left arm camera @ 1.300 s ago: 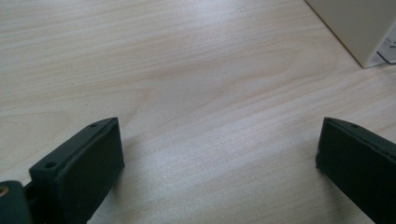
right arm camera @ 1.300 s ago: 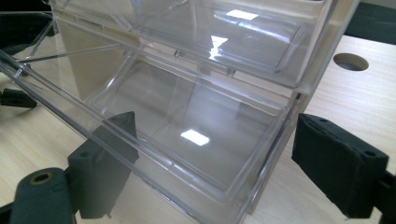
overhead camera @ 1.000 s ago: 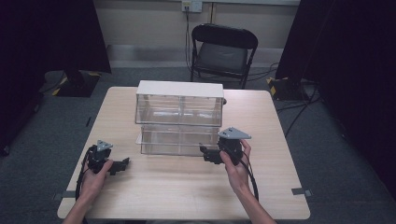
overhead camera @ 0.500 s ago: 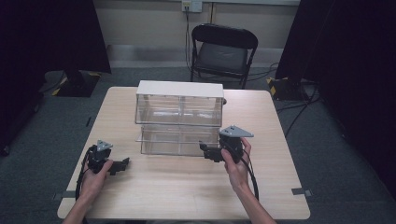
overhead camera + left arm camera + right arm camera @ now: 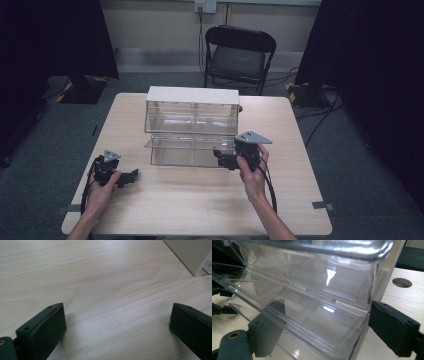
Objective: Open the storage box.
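Observation:
A clear plastic drawer unit (image 5: 192, 107) with a white top stands at the middle of the table. Its lower clear drawer (image 5: 185, 150) is pulled out toward me. My right gripper (image 5: 220, 159) is at the drawer's front right corner, pointing left. In the right gripper view the right gripper (image 5: 324, 325) is open, its jaws wide apart with the drawer (image 5: 312, 302) corner between them; the near jaw shows through the plastic. My left gripper (image 5: 134, 176) rests low over the table's front left, open. In the left gripper view the left gripper (image 5: 117, 322) has bare wood between its jaws.
The wooden table (image 5: 200, 200) has free room along its front and both sides. A black folding chair (image 5: 239, 55) stands behind it. A round hole (image 5: 402, 282) is in the tabletop beside the unit. The unit's white corner (image 5: 192, 255) shows far off.
My right hand has edged slightly forward against the drawer's corner. The left gripper and the drawer unit have stayed where they were.

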Demonstrator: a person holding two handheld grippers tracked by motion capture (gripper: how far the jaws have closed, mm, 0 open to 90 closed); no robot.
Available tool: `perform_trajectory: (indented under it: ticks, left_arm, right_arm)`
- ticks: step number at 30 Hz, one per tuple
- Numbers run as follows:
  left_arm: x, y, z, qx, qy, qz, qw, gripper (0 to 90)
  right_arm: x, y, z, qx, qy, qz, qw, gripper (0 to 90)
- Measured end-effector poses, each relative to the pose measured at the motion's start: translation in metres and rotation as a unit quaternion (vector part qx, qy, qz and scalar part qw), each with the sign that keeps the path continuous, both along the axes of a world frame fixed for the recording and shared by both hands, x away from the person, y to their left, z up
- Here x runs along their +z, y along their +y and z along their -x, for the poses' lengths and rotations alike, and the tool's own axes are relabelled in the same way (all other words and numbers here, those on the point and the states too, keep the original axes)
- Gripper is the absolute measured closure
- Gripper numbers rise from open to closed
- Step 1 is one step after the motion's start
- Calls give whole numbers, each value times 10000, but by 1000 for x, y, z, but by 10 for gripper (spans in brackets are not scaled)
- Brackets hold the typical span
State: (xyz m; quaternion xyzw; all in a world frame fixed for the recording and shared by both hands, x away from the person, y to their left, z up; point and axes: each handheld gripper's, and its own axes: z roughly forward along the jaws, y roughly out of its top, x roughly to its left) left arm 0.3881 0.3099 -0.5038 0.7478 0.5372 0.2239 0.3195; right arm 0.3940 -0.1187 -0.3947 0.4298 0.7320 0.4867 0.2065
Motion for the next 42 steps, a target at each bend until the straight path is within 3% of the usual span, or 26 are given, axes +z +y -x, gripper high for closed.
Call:
perform_trajectory:
  ticks: [8,16,42]
  left_arm:
    - [0,0,0,-2,0,-2,10000,3]
    - [0,0,0,-2,1,-1,10000,3]
    - [0,0,0,0,2,0,10000,3]
  right_arm:
    - [11,-3,-3,-7,-191,-276,9994,136]
    - [9,-2,-2,-83,-232,-395,9989,133]
    - [10,-3,-3,-68,-233,-381,9990,123]
